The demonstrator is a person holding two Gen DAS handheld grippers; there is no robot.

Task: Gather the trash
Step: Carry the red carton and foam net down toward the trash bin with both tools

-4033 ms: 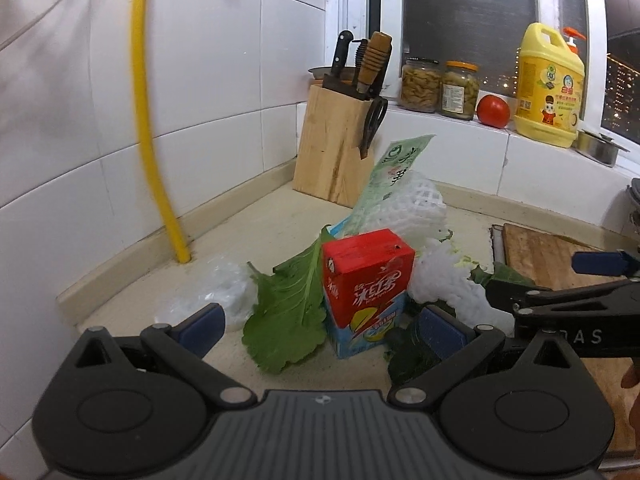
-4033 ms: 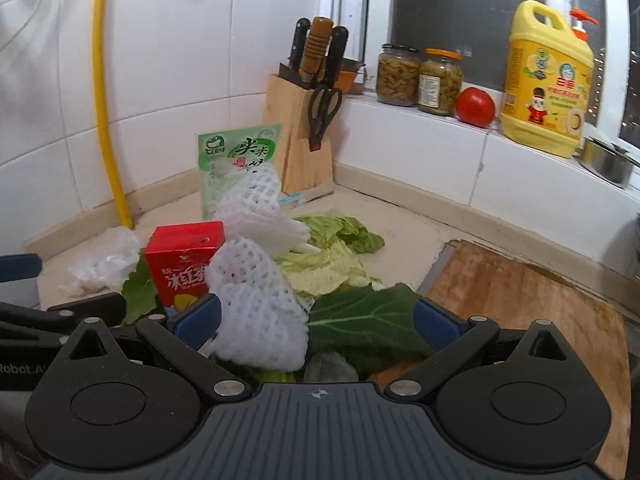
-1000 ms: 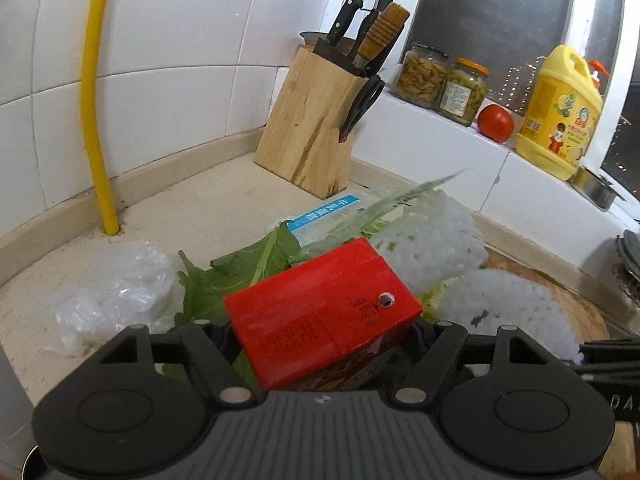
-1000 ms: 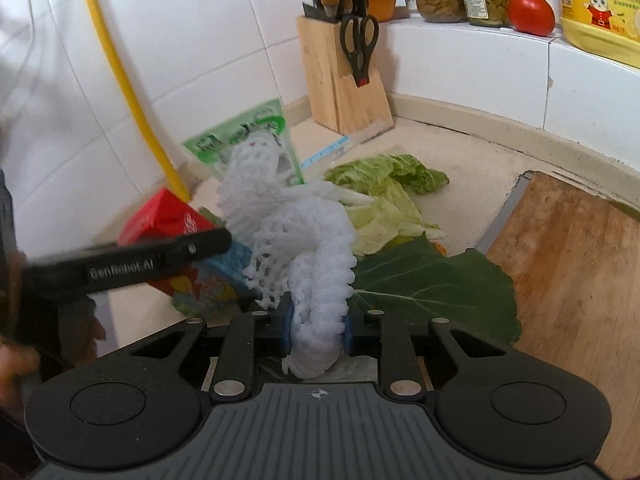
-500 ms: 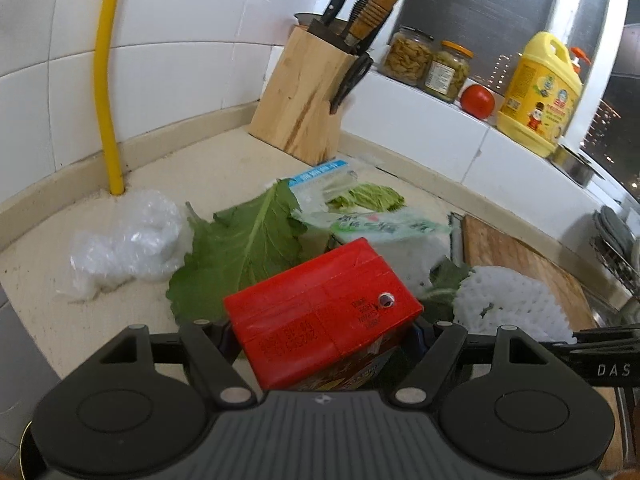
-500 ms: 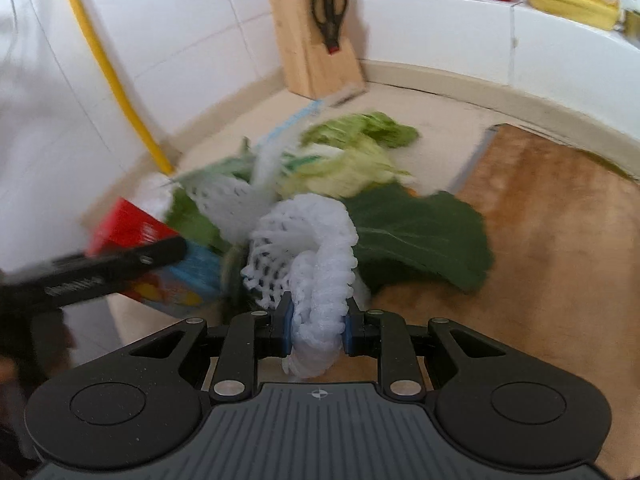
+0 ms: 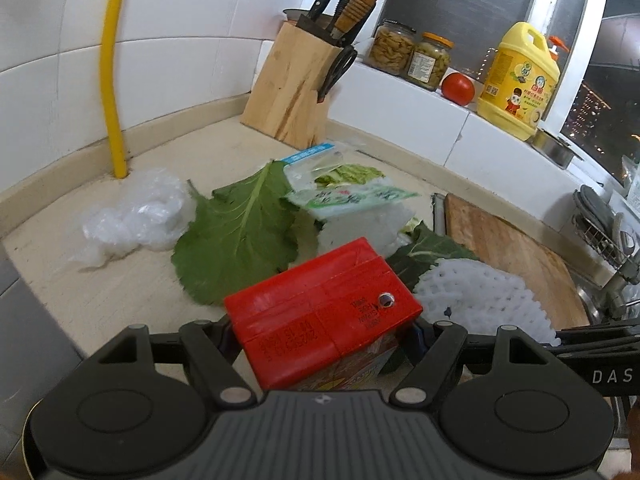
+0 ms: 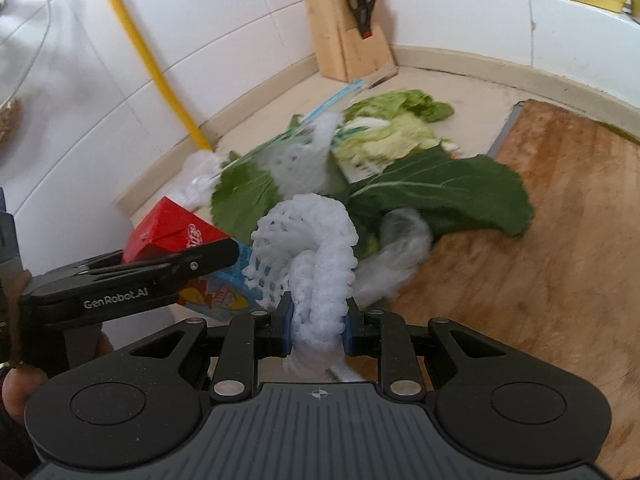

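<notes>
carton [image 7: 320,316], foam net [image 8: 316,248] lifted since | both hand-held grippers clamped | "genrobot.ai", "das"

From my left camera, the red drink carton [image 7: 320,316] sits nearest me, between the left tongs [image 7: 322,330]. Behind it on the beige tabletop [image 7: 120,292] lies a broad green leaf [image 7: 240,236], with a crumpled clear plastic bag [image 7: 136,216] to its left, near the foot of the yellow pipe [image 7: 110,72]. Right of the carton I see a white foam fruit net [image 7: 480,300], and behind that the wooden cutting board [image 7: 512,248]. The wooden knife block [image 7: 296,84] stands at the back against the wall. On the sill to its right stand two glass jars [image 7: 412,54], a red tomato [image 7: 458,88] and a yellow detergent bottle [image 7: 518,80].
</notes>
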